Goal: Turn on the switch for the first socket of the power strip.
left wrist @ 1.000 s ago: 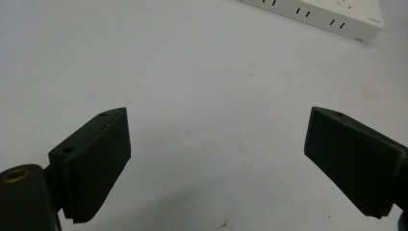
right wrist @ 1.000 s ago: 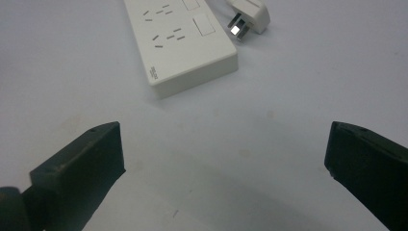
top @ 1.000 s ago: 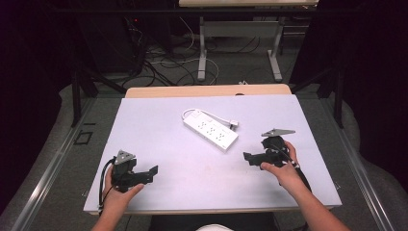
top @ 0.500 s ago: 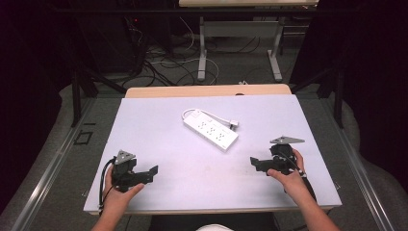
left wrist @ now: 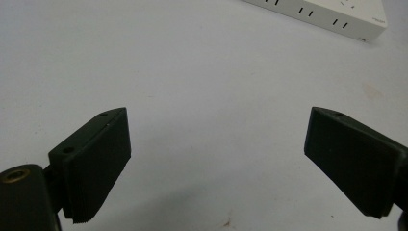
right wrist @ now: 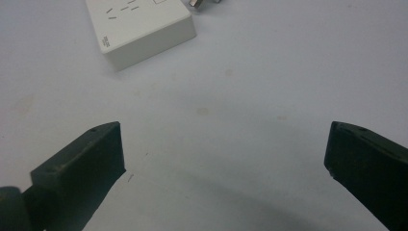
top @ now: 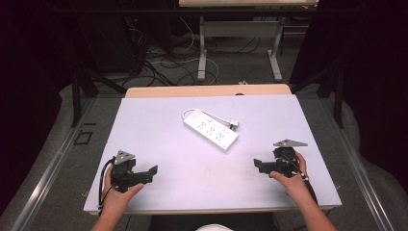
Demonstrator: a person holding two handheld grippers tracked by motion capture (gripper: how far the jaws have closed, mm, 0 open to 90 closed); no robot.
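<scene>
A white power strip (top: 210, 128) lies flat near the middle of the white table (top: 159, 120), its short cord and plug (top: 233, 123) curled at its far side. My left gripper (top: 150, 172) rests at the front left, open and empty, well short of the strip. In the left gripper view its jaws stand wide apart over bare table, and the power strip (left wrist: 321, 13) crosses the top edge. My right gripper (top: 258, 166) sits at the front right, open and empty. In the right gripper view one end of the power strip (right wrist: 139, 29) lies ahead at upper left, with the plug (right wrist: 204, 3) beside it.
A wooden tabletop edge (top: 207, 90) shows behind the white surface. Beyond it stand a desk's metal legs (top: 202, 53) amid loose cables (top: 163, 62) on the floor. Metal rails (top: 53, 163) run along both sides of the table.
My right gripper has drawn back toward the front right edge of the table, away from the power strip. The left gripper has stayed put.
</scene>
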